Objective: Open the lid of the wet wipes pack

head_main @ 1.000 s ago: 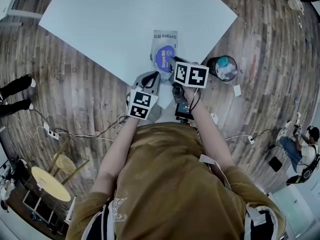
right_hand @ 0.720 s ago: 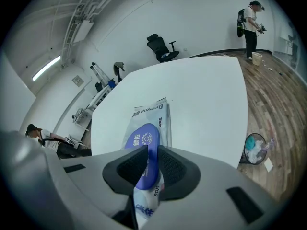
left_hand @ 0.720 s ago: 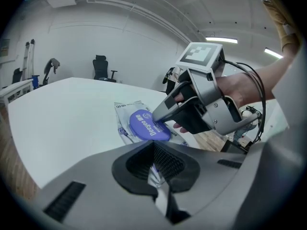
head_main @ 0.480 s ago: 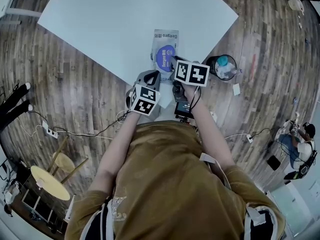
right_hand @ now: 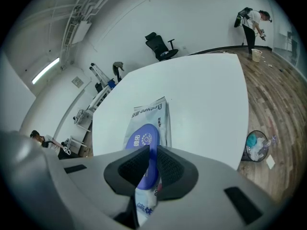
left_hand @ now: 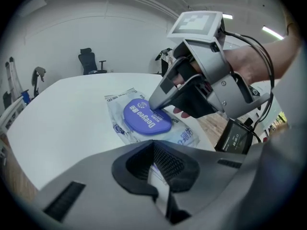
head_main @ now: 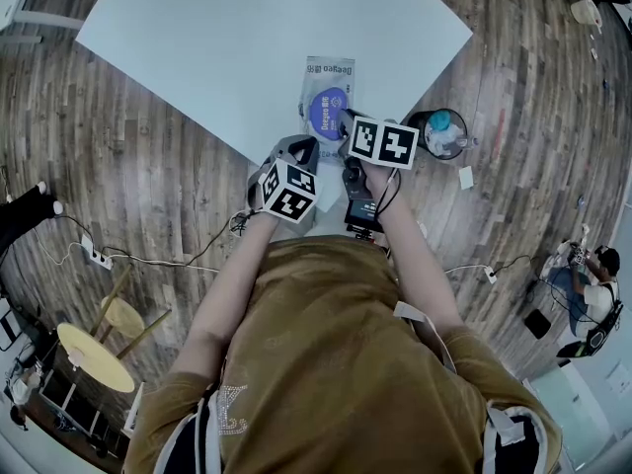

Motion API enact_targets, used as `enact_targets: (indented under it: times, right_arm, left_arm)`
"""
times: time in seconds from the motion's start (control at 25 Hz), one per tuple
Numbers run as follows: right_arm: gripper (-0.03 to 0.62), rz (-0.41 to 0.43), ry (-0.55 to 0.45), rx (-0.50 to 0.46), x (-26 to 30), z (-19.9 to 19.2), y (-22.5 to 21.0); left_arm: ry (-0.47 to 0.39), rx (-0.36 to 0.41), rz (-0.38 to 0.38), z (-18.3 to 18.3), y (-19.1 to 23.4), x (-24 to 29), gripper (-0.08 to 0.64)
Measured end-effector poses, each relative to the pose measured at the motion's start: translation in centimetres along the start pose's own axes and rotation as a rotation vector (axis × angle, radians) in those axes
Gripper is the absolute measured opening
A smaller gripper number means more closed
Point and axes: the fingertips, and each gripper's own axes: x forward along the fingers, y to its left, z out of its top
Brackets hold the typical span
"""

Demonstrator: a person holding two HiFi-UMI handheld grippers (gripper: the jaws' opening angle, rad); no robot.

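On the white table (head_main: 197, 47), the wet wipes pack (head_main: 327, 71) lies flat by the near corner, its near end seemingly pinched in the clenched left gripper (left_hand: 154, 170). The right gripper (right_hand: 149, 169) is clamped on the front edge of the blue lid (left_hand: 144, 119), which looks still flat, so the lift remains.

"deeyeo 德佑" stands in white on the blue lid (left_hand: 146, 120). "deeyeo" also runs along the pack's (head_main: 329, 70) far edge. the print on the small screen (left_hand: 233, 137) is too small to read.
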Motion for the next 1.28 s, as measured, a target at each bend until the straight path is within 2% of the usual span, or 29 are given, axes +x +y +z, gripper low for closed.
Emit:
enact_targets:
  times: [0.12, 1.28]
  right_arm:
    - [0.043, 0.032, -0.004, 0.032, -0.2, 0.1, -0.2]
    - [0.012, 0.131, -0.029, 0.062, -2.4, 0.7, 1.7]
  left_arm:
    - [0.026, 0.024, -0.004, -0.1, -0.1, 0.2, 0.002]
    - [0.059, 0.005, -0.016, -0.1, -0.2, 0.3, 0.002]
